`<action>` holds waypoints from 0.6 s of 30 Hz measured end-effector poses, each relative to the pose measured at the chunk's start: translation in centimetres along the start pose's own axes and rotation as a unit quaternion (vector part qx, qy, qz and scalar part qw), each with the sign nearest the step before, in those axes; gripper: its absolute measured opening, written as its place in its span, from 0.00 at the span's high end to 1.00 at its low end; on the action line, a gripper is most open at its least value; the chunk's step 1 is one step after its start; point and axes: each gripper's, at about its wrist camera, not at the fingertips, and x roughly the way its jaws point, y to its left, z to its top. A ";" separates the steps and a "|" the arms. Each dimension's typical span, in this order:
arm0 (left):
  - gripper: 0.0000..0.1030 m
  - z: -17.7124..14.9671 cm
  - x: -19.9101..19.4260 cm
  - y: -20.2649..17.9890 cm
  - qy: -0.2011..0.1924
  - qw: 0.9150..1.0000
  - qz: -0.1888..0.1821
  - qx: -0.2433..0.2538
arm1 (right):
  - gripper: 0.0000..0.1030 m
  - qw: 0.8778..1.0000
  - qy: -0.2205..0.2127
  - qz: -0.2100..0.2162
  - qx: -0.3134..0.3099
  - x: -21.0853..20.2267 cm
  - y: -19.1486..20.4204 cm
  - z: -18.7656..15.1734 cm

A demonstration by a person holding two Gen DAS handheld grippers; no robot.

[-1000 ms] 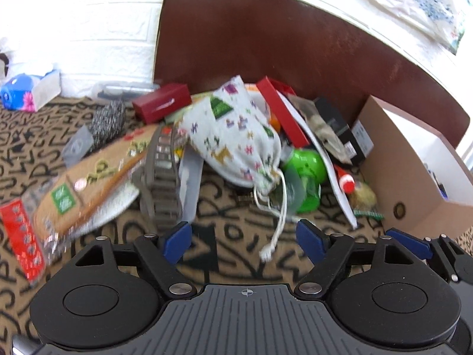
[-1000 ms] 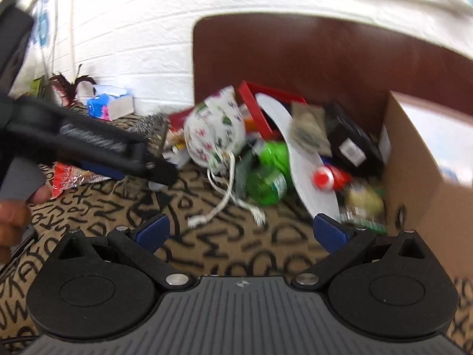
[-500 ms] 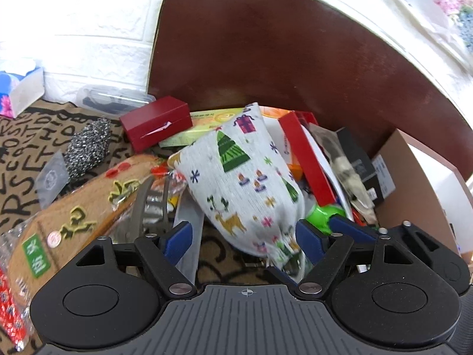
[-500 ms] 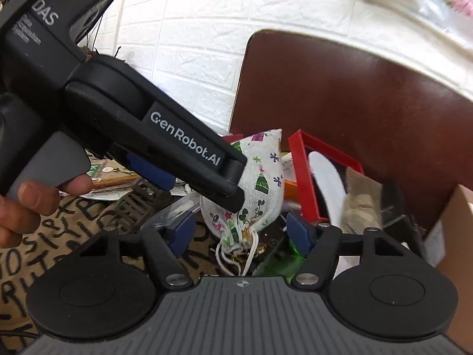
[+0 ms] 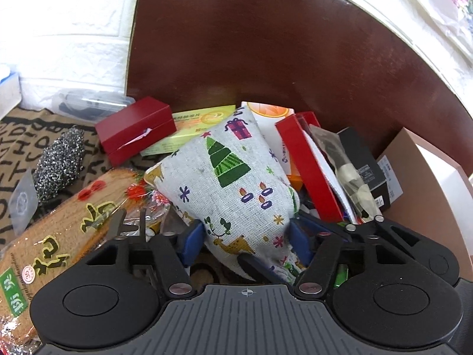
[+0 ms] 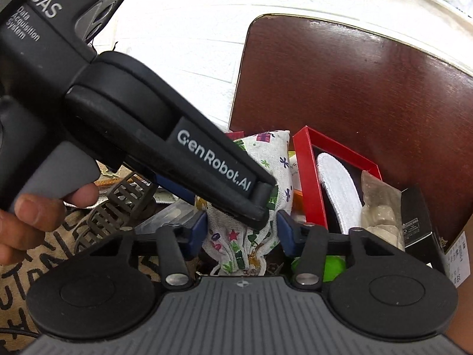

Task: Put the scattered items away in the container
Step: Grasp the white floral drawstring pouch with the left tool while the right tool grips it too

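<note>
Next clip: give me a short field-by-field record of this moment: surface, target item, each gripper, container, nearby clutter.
surface: patterned cloth with black lettering
target item: Christmas-print drawstring pouch, lying on the pile
left gripper: jaws have just been closing, blue pads against both sides of the pouch body
right gripper: jaws have just been closing, pads at the pouch's gathered neck
container: cardboard box, at right, pouch not yet in it
nearby clutter: red box, steel scourer, brown snack packet
backdrop: dark brown chair back
</note>
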 end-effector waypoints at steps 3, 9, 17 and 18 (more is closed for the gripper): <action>0.52 -0.3 -1.0 -0.6 -0.003 1.000 0.003 0.009 | 0.59 1.000 0.001 0.002 0.004 -0.8 0.0 0.4; 0.61 -1.4 -4.2 -1.7 -0.006 1.000 -0.007 0.002 | 0.63 1.000 -0.007 0.010 0.014 -4.4 0.8 0.7; 0.62 -6.6 -10.1 -5.4 0.012 1.000 -0.007 0.027 | 0.65 1.000 0.000 0.025 0.018 -12.2 3.6 -1.3; 0.62 -7.5 -10.6 -5.8 0.019 0.999 -0.011 0.030 | 0.65 0.999 0.006 0.030 0.028 -13.1 3.8 -1.9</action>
